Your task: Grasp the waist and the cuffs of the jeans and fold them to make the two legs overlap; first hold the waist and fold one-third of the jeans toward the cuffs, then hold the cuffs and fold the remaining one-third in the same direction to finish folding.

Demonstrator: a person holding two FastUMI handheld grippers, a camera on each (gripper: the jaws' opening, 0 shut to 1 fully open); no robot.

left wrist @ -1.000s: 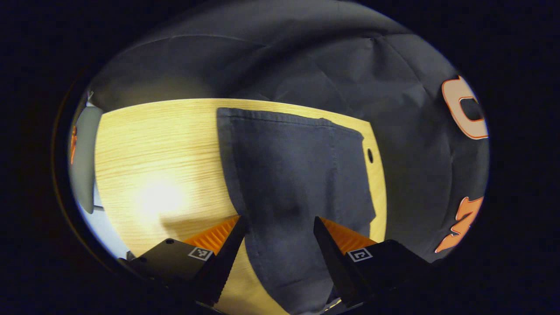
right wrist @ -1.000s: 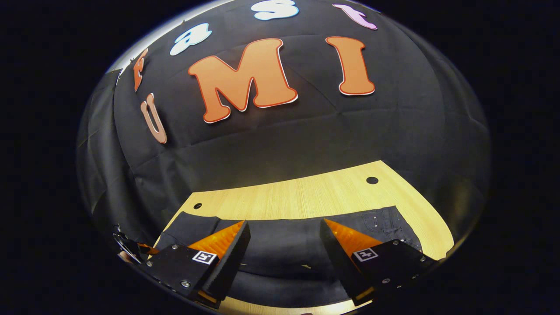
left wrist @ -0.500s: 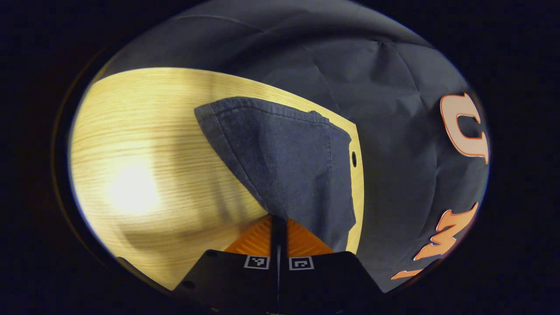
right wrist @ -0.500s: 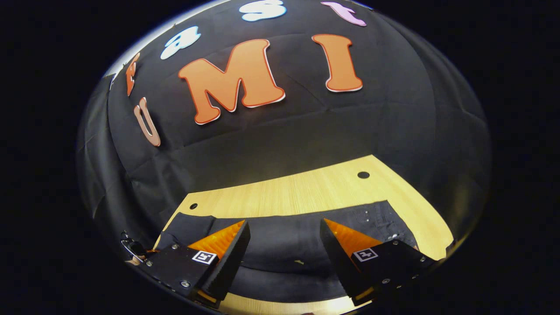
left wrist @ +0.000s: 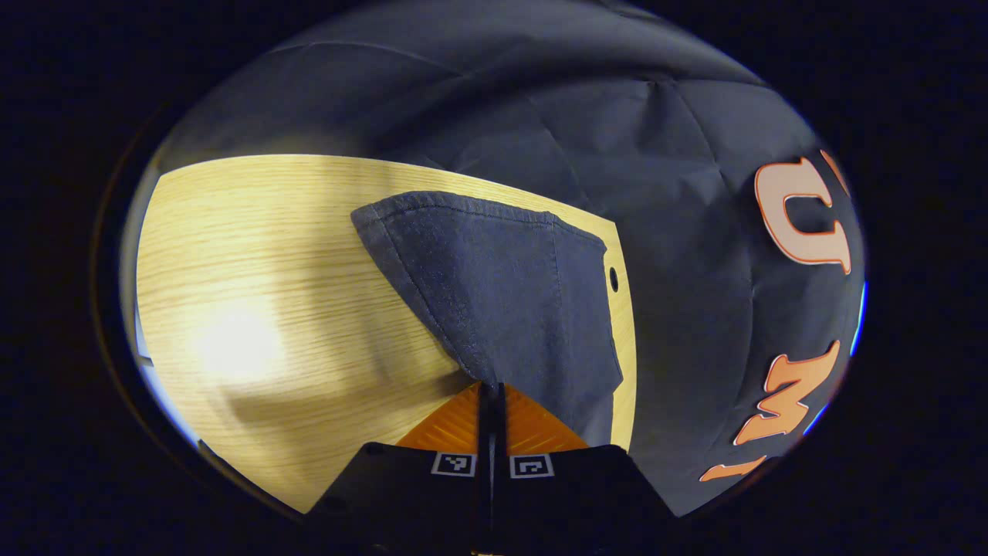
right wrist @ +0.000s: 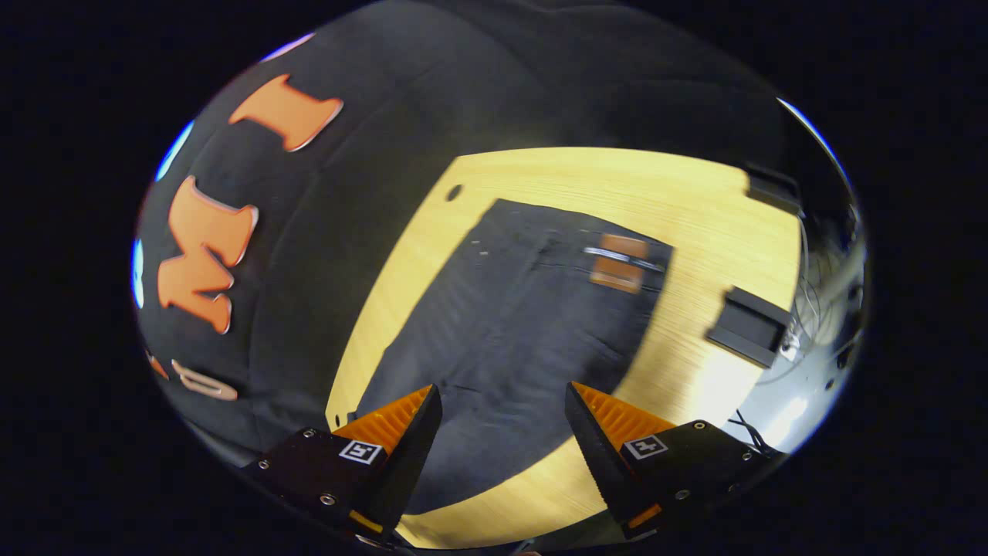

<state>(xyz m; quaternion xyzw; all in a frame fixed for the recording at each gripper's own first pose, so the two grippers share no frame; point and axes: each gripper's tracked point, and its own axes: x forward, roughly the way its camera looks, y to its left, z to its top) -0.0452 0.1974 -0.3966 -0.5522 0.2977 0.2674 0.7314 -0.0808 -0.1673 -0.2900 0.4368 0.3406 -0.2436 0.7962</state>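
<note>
Left tool (left wrist: 489, 390) pinching jeans (left wrist: 509, 301) edge at 6 o'clock; right tool (right wrist: 502, 425) spread above jeans on bench (right wrist: 718, 208)

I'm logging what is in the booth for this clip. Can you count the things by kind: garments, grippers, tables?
Jeans: 1
Grippers: 2, the left gripper and the right gripper
Table: 1
Total: 4
</note>
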